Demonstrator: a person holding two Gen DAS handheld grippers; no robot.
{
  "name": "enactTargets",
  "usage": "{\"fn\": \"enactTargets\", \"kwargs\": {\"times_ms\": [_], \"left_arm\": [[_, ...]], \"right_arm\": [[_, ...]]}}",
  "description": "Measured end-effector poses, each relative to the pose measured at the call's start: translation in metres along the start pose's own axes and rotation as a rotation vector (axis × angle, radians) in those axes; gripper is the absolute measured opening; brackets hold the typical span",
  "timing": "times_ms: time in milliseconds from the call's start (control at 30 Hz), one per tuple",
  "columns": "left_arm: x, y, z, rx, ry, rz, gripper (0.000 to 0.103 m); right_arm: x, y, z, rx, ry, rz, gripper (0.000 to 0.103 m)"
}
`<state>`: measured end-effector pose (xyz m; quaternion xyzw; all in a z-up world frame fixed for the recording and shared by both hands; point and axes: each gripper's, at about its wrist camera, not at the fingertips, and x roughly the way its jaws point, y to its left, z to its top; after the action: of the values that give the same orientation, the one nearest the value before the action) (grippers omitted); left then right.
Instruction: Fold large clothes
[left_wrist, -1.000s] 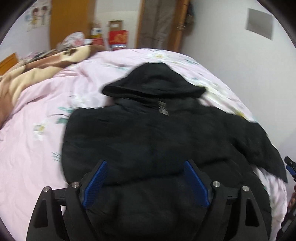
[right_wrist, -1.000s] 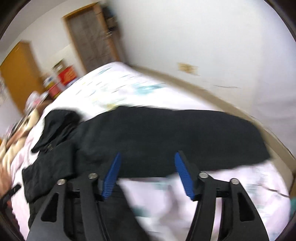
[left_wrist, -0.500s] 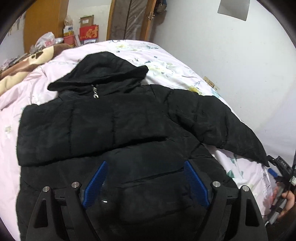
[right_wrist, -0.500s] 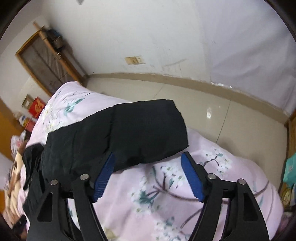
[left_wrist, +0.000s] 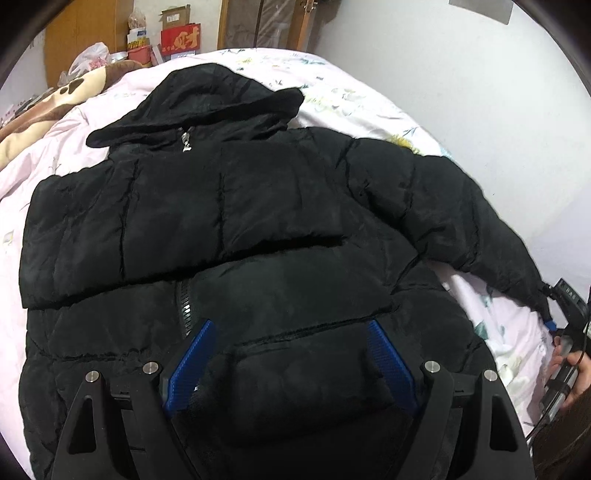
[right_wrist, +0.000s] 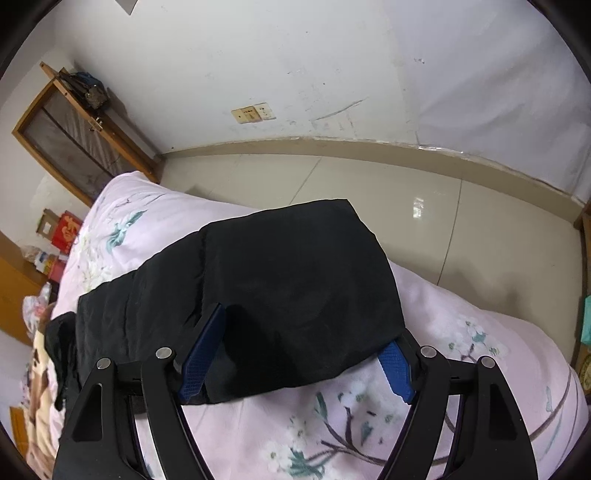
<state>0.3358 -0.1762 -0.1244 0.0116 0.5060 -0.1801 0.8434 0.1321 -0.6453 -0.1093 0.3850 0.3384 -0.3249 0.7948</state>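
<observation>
Lying spread on the pink flowered bed (left_wrist: 362, 103), the black hooded jacket (left_wrist: 229, 206) points its hood (left_wrist: 210, 96) toward the far edge, long axis running away from the camera. The left gripper (left_wrist: 291, 354) hangs above the hem, jaws wide apart, holding nothing. Only the right wrist view shows the sleeve end (right_wrist: 295, 288) at the bed's side edge, between the spread jaws of the right gripper (right_wrist: 299, 347); contact cannot be told. A red box (left_wrist: 181, 38) stands beyond the bed.

a home bedroom: a bed (right_wrist: 461, 369) with pink floral bedding, a wooden door (right_wrist: 74, 136), tiled floor (right_wrist: 369, 184).
</observation>
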Motion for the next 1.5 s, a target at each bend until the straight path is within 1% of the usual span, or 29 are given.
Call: {"fn": "enactTargets", "kwargs": {"times_ms": [33, 100, 133, 200, 300, 400, 500, 633, 700, 767, 900, 967, 1033, 1100, 1200, 1333, 1367, 1433, 1500], "left_arm": [[0.000, 0.002, 0.000, 0.001, 0.002, 0.002, 0.084], [0.000, 0.006, 0.000, -0.002, 0.004, 0.008, 0.084], [0.000, 0.009, 0.000, -0.008, 0.001, 0.009, 0.084], [-0.001, 0.013, -0.001, -0.013, -0.002, 0.017, 0.084], [-0.004, 0.017, 0.000, -0.016, -0.004, 0.017, 0.084], [-0.009, 0.021, 0.001, -0.014, -0.012, 0.012, 0.084], [-0.016, 0.028, 0.003, -0.025, -0.017, -0.015, 0.084], [-0.023, 0.038, 0.008, -0.033, -0.011, -0.033, 0.084], [-0.028, 0.045, 0.011, -0.039, -0.018, -0.039, 0.084], [-0.034, 0.050, 0.013, -0.027, -0.034, -0.019, 0.084], [-0.044, 0.071, 0.017, -0.067, -0.049, -0.054, 0.084], [-0.051, 0.080, 0.019, -0.071, -0.075, -0.029, 0.084], [-0.056, 0.094, 0.020, -0.098, -0.088, -0.025, 0.084], [-0.058, 0.110, 0.019, -0.141, -0.080, -0.041, 0.084], [-0.060, 0.130, 0.018, -0.164, -0.076, -0.037, 0.084], [-0.058, 0.154, 0.014, -0.203, -0.054, -0.043, 0.084], [-0.058, 0.158, 0.013, -0.207, -0.056, -0.041, 0.084], [-0.061, 0.160, 0.012, -0.192, -0.079, -0.007, 0.084], [-0.063, 0.161, 0.011, -0.177, -0.098, -0.016, 0.084]], "right_arm": [[0.001, 0.002, 0.000, -0.007, -0.004, -0.008, 0.070], [0.001, 0.006, 0.002, -0.030, -0.019, -0.035, 0.046], [0.000, 0.008, 0.003, -0.039, -0.029, -0.050, 0.041], [-0.004, 0.010, 0.004, -0.043, -0.047, -0.051, 0.019], [-0.015, 0.014, 0.004, -0.061, -0.081, -0.041, 0.013], [-0.035, 0.030, 0.006, -0.127, -0.148, -0.032, 0.012], [-0.056, 0.055, 0.006, -0.202, -0.209, -0.002, 0.012], [-0.088, 0.101, -0.003, -0.341, -0.292, 0.068, 0.011], [-0.100, 0.122, -0.009, -0.396, -0.307, 0.128, 0.011], [-0.109, 0.146, -0.018, -0.450, -0.314, 0.174, 0.011], [-0.115, 0.189, -0.041, -0.540, -0.297, 0.276, 0.010], [-0.115, 0.216, -0.058, -0.599, -0.296, 0.314, 0.010], [-0.112, 0.241, -0.079, -0.678, -0.298, 0.331, 0.010], [-0.106, 0.262, -0.097, -0.721, -0.269, 0.372, 0.010], [-0.092, 0.288, -0.130, -0.783, -0.216, 0.414, 0.010], [-0.069, 0.312, -0.167, -0.828, -0.129, 0.452, 0.010], [-0.064, 0.315, -0.174, -0.838, -0.107, 0.462, 0.010], [-0.053, 0.326, -0.193, -0.862, -0.061, 0.478, 0.010], [-0.047, 0.330, -0.208, -0.889, -0.024, 0.492, 0.010]]}}
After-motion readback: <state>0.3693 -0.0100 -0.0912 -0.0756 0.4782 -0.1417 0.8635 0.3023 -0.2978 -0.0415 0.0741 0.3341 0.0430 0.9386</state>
